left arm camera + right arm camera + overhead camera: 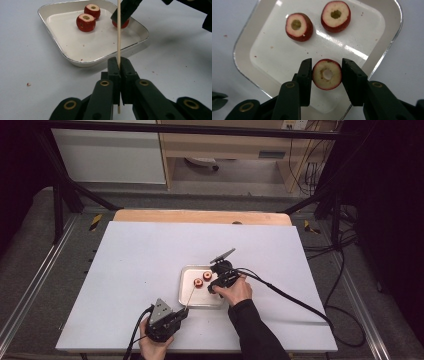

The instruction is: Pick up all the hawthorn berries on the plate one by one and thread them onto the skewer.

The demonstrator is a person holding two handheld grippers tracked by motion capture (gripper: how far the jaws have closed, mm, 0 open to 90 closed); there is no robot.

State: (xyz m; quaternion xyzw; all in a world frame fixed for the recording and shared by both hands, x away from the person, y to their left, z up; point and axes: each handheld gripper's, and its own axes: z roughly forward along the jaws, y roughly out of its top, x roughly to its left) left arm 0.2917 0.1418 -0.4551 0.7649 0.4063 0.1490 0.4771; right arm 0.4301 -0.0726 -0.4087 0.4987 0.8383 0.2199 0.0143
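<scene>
A thin wooden skewer (119,30) stands upright, with my left gripper (119,65) shut on its lower part just in front of a shallow white tray (75,47). In the tray lie two cored red fruit pieces (299,27) (335,16). A third cored piece (327,83) sits at the tray's near edge between the pads of my right gripper (327,72), which touch it on both sides. In the high view the left gripper (182,312) is at the tray's front left corner and the right gripper (215,282) is over the tray's right side.
The tray (186,300) rests on a white board (150,250) laid on a wooden table. Small red crumbs dot the board near the tray. Cables trail off to the right and over the front edge.
</scene>
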